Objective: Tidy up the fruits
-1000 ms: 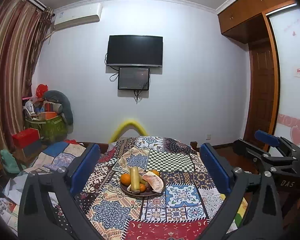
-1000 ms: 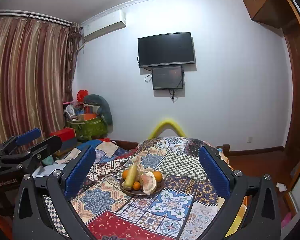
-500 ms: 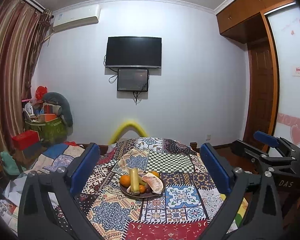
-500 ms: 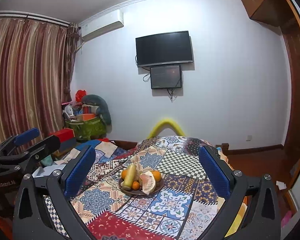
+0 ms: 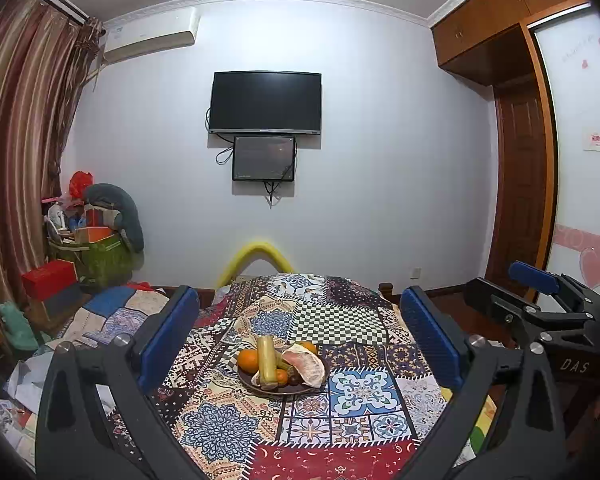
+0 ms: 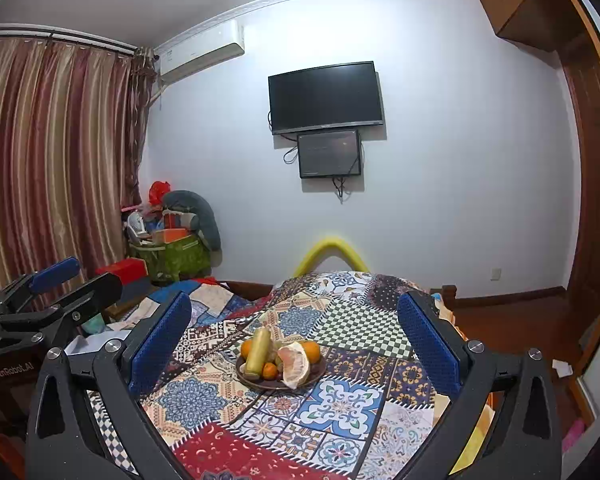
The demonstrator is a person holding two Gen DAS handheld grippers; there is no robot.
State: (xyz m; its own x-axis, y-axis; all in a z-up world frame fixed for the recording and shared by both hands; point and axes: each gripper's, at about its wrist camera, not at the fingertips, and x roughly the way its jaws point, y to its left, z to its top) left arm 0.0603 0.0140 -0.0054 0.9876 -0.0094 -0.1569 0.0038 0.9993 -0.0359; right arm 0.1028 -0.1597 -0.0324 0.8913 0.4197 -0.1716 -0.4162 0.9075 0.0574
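Fruits (image 5: 281, 366) lie piled on a dark plate (image 5: 260, 388) on the patchwork bed (image 5: 340, 320), ahead of both hand-held grippers: left hand-held gripper (image 5: 300, 336) and right hand-held gripper (image 6: 294, 340) gape wide, empty.

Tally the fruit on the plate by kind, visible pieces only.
Oranges, incl. small one: 3
Yellow long fruit: 1
Peeled pomelo piece: 1
Small dark fruit, kind unclear: 1
Total visible on the plate: 6; others may be hidden.

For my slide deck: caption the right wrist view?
Open right claw faces a fruit plate on a patchwork cloth.
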